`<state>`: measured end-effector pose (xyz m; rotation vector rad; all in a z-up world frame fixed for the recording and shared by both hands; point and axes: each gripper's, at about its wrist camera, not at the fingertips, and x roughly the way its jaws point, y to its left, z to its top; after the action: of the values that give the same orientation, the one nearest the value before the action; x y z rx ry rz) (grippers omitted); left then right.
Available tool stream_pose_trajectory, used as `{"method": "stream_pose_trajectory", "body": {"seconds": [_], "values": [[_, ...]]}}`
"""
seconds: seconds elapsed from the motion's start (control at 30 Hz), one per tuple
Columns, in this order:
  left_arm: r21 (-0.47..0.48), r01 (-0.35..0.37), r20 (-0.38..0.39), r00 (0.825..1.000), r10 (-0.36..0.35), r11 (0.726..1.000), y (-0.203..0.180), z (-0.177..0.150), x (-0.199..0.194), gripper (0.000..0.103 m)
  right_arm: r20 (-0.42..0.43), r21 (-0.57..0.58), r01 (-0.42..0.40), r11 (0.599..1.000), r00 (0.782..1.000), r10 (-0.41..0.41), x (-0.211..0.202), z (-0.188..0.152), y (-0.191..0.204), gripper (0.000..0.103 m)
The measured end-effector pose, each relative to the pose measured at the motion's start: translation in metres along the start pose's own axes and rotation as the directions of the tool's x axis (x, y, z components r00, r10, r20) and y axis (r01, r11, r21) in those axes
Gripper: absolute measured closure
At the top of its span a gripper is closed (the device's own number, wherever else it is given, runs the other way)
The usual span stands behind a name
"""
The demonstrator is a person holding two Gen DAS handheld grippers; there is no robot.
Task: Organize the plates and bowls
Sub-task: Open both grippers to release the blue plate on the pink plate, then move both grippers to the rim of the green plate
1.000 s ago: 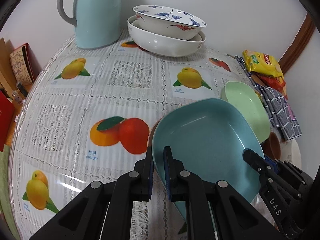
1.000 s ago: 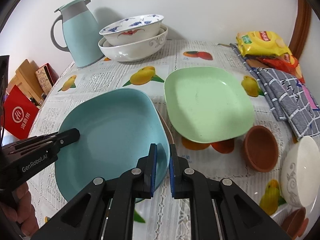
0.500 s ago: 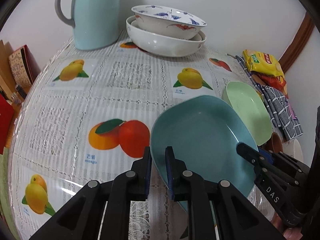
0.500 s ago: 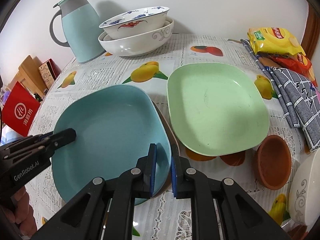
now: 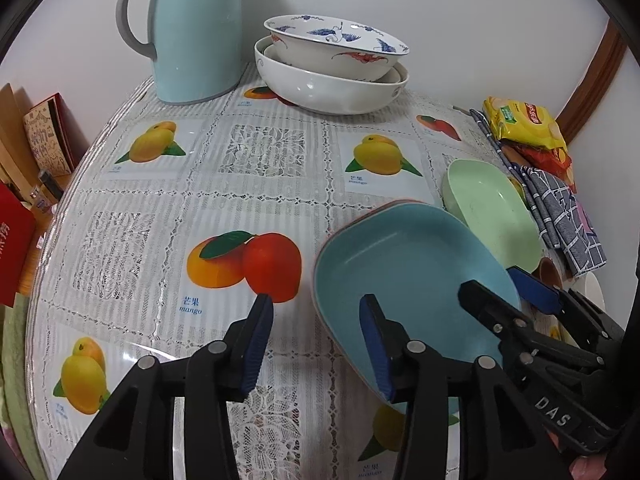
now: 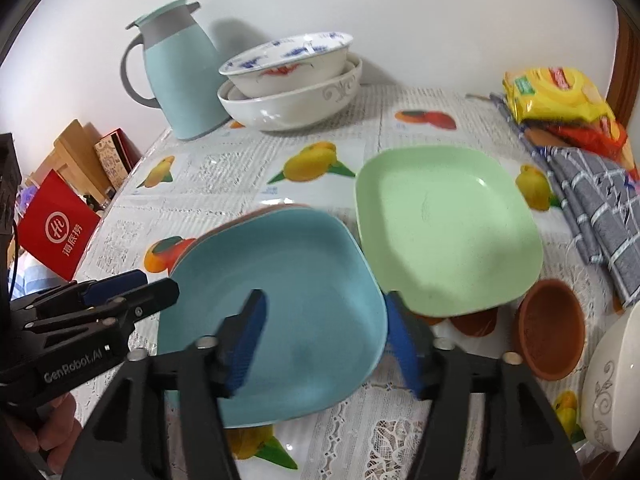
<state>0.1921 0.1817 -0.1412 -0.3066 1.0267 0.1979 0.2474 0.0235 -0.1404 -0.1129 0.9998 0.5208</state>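
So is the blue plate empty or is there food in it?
Empty. The blue plate shows only its bare, smooth inside in both views, nothing on it. It sits on another plate whose pinkish rim peeks out beneath.

There are two square plates lying open: one blue plate point(image 6: 288, 320) near, one green plate point(image 6: 444, 228) to its right; a pinkish rim point(image 6: 240, 224) shows under the blue one. Two large bowls point(image 6: 288, 100) sit nested at the far side. Right and near are two small terracotta dishes point(image 6: 550, 328) and one white bowl point(image 6: 612, 384). One kettle point(image 6: 176, 72) stands far left. Two snack packets point(image 6: 556, 100) lie far right.
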Motion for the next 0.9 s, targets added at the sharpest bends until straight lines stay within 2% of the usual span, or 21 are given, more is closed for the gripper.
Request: {"method": "stream_pose_trajectory", "body": {"seconds": [0.13,0.33,0.63,0.73,0.8,0.9], "values": [[0.013,0.000,0.010,1.000,0.000,1.000,-0.004,-0.001,-0.008,0.060,0.017,-0.039,0.041,0.998,0.999,-0.040,-0.007,0.002,0.007,0.040],[0.046,-0.009,0.031,0.999,0.008,0.999,-0.014,0.000,-0.022,0.059,0.064,-0.007,0.027,1.000,0.998,-0.027,-0.028,0.001,-0.002,0.040],[0.084,-0.011,0.093,0.996,0.003,0.996,-0.040,0.007,-0.041,0.059,0.120,0.108,0.104,0.989,0.986,-0.117,-0.070,0.001,-0.056,0.040],[0.094,-0.013,0.109,0.994,0.003,0.995,-0.049,0.011,-0.042,0.059,0.096,0.128,0.111,0.986,0.988,-0.124,-0.079,0.002,-0.073,0.040],[0.089,-0.017,0.106,0.994,0.008,0.996,-0.054,0.014,-0.041,0.059,0.075,0.143,0.158,0.977,0.983,-0.170,-0.083,0.002,-0.083,0.040],[0.085,0.017,0.097,0.995,-0.026,0.996,-0.060,0.020,-0.041,0.059,0.074,0.145,0.182,0.972,0.978,-0.194,-0.087,0.003,-0.092,0.040]]}}
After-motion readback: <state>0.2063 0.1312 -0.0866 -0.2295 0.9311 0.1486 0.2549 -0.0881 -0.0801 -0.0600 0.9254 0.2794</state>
